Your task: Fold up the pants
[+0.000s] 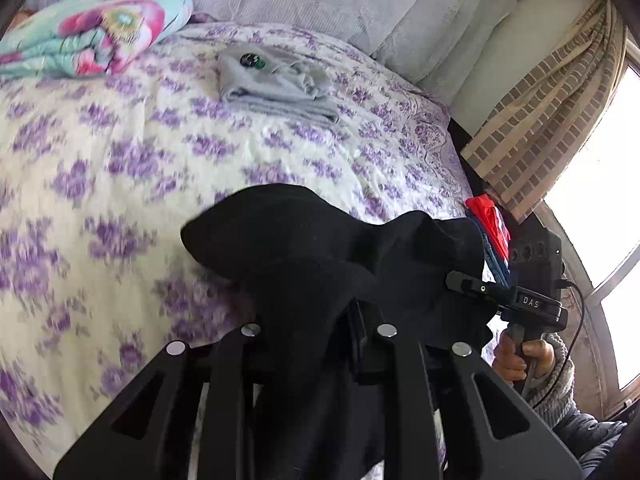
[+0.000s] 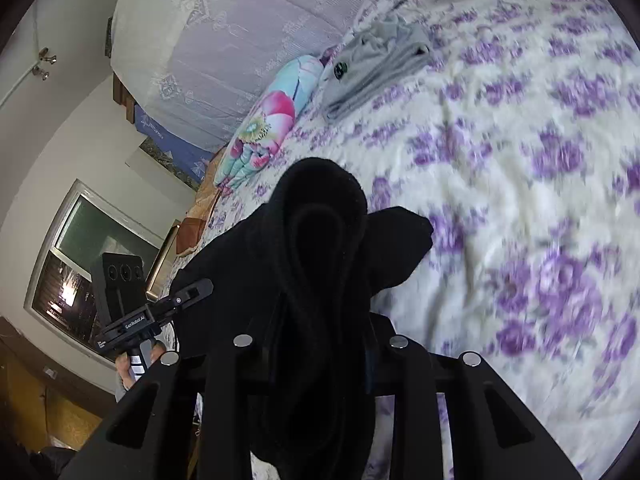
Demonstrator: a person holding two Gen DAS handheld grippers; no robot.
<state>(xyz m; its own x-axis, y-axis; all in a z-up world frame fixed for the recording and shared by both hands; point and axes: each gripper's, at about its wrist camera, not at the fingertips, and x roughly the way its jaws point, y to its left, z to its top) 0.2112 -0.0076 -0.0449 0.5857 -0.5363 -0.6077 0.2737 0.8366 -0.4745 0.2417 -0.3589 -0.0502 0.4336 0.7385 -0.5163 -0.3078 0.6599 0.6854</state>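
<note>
The black pants (image 1: 304, 248) hang bunched between both grippers, lifted above the bed. My left gripper (image 1: 320, 320) is shut on a fold of them, which covers the fingertips. My right gripper (image 2: 320, 320) is shut on another thick fold of the pants (image 2: 320, 216). The right gripper also shows at the right of the left wrist view (image 1: 520, 292), and the left gripper at the lower left of the right wrist view (image 2: 160, 308), each pinching the black cloth.
The bed has a white quilt with purple flowers (image 1: 120, 152). A folded grey garment (image 1: 276, 84) lies near the headboard. A folded floral blanket (image 1: 92, 32) lies at the far left. A curtain and window (image 1: 560, 92) stand at the right, with red and blue cloth (image 1: 490, 216) by the bed edge.
</note>
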